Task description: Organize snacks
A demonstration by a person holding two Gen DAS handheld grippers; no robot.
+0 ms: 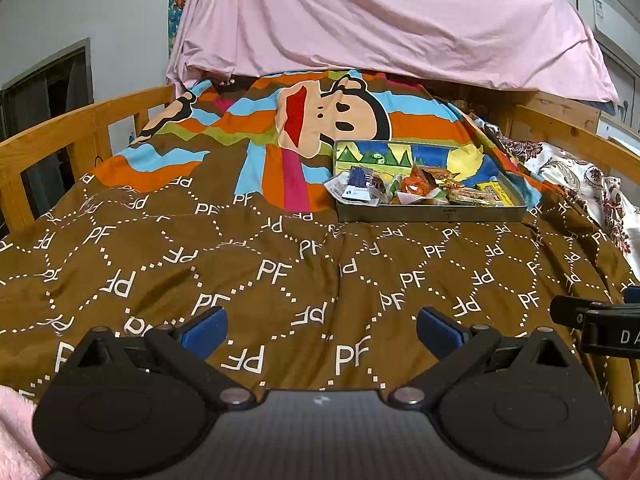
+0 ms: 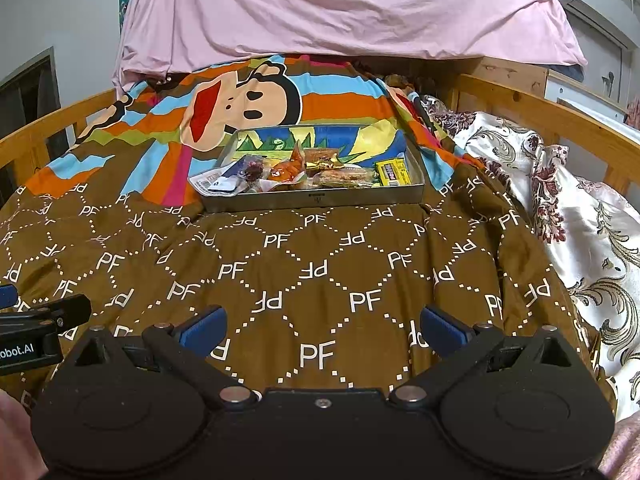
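Both grippers, left gripper (image 1: 322, 330) and right gripper (image 2: 323, 330), hang open, well short of the snack tray (image 2: 316, 199).

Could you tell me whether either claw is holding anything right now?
No, nothing is held. The left claw and right claw are both open above the bedspread; the snacks lie in the tray.

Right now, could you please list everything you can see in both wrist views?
tray: one, metal with a cartoon-printed floor, on the blanket ahead
snack packets: several, mixed orange, gold, yellow and blue, piled in the tray's near half
blanket: one, brown with white PF lettering and a monkey print, covering the bed
pink sheet: one, draped above the bed's far end
floral cloth: one, white and maroon, right side
wooden bed rail: orange-brown, both sides
left gripper: open, empty
right gripper: open, empty
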